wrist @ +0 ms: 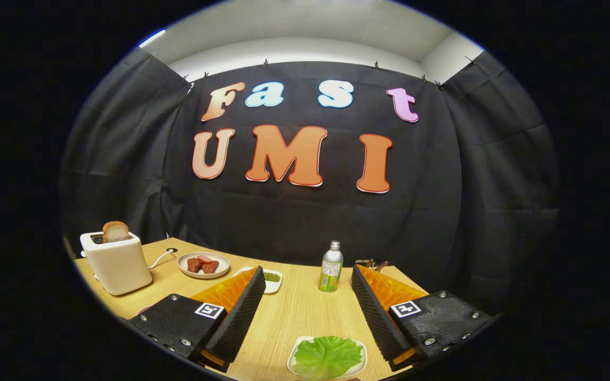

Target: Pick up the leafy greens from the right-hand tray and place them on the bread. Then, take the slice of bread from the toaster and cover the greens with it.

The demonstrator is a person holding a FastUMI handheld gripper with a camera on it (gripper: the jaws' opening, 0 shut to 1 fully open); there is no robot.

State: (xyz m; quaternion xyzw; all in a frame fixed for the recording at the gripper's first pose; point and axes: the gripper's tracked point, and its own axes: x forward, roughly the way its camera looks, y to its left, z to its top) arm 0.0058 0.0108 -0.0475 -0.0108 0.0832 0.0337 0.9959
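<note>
The gripper [305, 312] was held released above the table [294, 312], fingers wide apart, with the greens [328, 356] lying on a tray [360, 365] between and below them. Bread [116, 231] was seen standing in the toaster [117, 262], well off to the left. The thin leaf could be missed or crushed if the fingers were closed too high.

You are in a staged recording booth, not a kitchen: black cloth wall [305, 222] clipped up behind a wooden desk [294, 312] bearing a toaster [117, 264] and plated food.

One toaster [117, 263] with one bread slice [115, 231], three dishes, one bottle [331, 267], one lettuce leaf [327, 357].
</note>
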